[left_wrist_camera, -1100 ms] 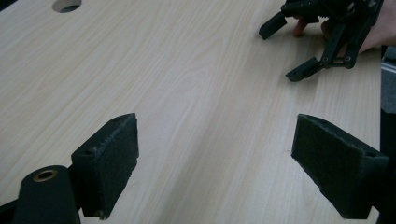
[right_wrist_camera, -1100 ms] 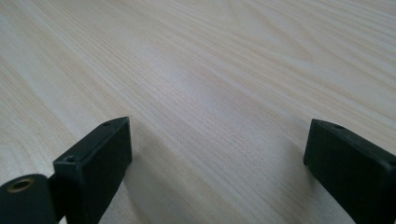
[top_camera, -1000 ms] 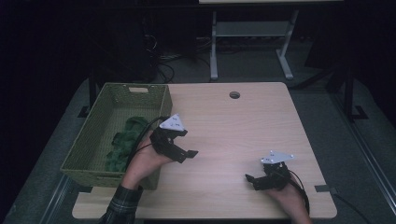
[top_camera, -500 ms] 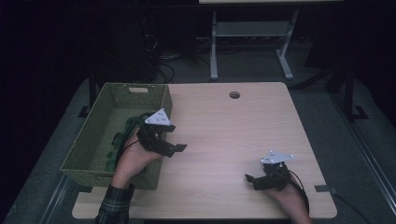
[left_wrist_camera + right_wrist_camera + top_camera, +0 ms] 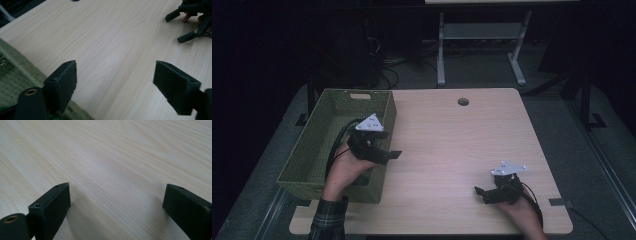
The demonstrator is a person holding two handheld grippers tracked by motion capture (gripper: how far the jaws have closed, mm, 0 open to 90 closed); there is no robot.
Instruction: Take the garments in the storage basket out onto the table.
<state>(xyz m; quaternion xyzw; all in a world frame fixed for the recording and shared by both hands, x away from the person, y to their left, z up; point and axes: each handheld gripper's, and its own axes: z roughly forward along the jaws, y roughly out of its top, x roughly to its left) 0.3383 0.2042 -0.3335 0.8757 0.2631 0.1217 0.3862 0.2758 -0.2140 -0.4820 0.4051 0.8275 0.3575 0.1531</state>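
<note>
Hovering at the right wall of the green woven basket [image 5: 319,145], the left gripper [image 5: 388,153] is held with its jaws pointing toward 3 o'clock, out over the bare tabletop. The jaws stand wide apart and have just been closing slightly; nothing lies between them. In the left gripper view, both black pads frame plain wood, and the basket's woven rim [image 5: 15,82] runs under the pad at 8 o'clock. The grey three-cornered plate [image 5: 369,123] tops this gripper, and its black cable [image 5: 339,140] trails back into the basket.

The basket sits at 9 o'clock on the light wooden table [image 5: 452,145], along the left edge, with its handle slot at the 12 o'clock end. Dark green contents lie inside; what they are cannot be told. The person's left hand [image 5: 344,167] reaches over the basket's near right corner, and a plaid sleeve [image 5: 324,220] shows at the bottom edge.

The right gripper [image 5: 479,192] rests low at 5 o'clock on the table, well apart from the basket, jaws pointing toward 9 o'clock. Its jaws are also spread wide and empty; the right gripper view shows only wood grain between the two pads. The left gripper view shows it [image 5: 183,26] at 2 o'clock.

A round cable hole [image 5: 463,101] lies at 12 o'clock near the far table edge.
</note>
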